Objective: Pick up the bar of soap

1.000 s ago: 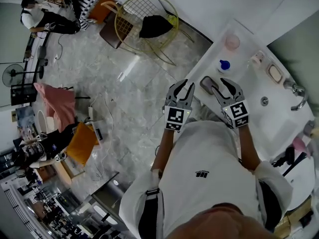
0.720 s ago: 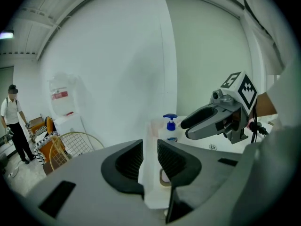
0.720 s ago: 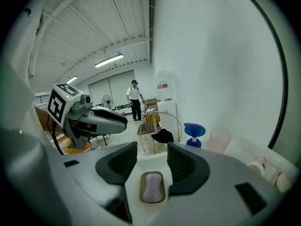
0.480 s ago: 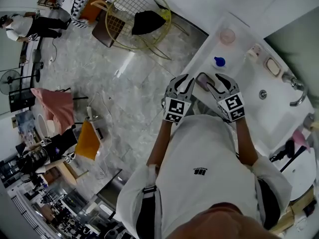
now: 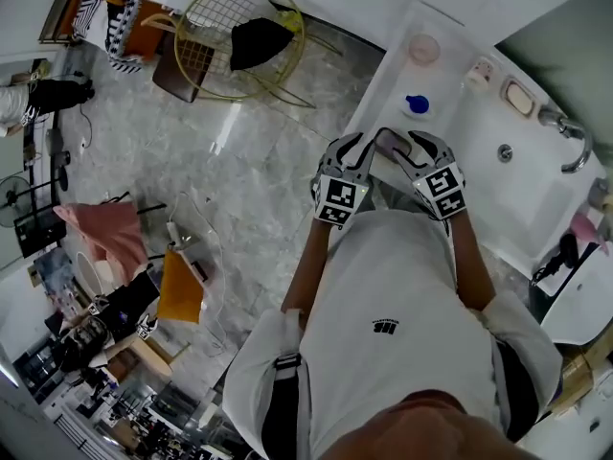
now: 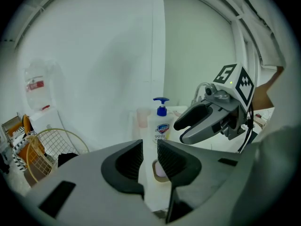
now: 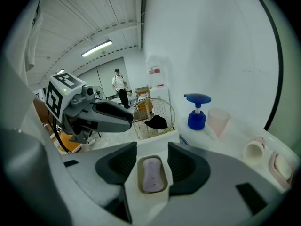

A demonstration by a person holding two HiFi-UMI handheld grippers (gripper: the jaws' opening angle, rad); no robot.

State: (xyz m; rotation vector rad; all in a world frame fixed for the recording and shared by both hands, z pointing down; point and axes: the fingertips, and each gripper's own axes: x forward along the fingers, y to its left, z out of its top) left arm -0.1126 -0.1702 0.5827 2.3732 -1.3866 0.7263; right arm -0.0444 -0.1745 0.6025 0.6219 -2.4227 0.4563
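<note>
A lilac bar of soap (image 7: 151, 174) lies in a beige dish (image 5: 392, 142) at the near end of the white counter (image 5: 450, 151). My right gripper (image 7: 152, 149) is open, its jaws standing either side of the dish and a little short of it. In the head view the right gripper (image 5: 420, 148) is just right of the dish. My left gripper (image 5: 357, 151) hovers at the dish's left, open with a narrow gap and nothing in it. The left gripper view shows the left gripper (image 6: 149, 149) with the dish (image 6: 160, 170) beyond the gap.
A blue-topped pump bottle (image 5: 416, 103) and a pink cup (image 5: 422, 48) stand further along the counter. The sink basin (image 5: 505, 151) with its tap (image 5: 565, 142) lies to the right. A wire basket (image 5: 239, 41) stands on the marble floor to the left.
Both grippers have moved forward over the counter's near end and now flank the soap dish. Both jaws have stayed open.
</note>
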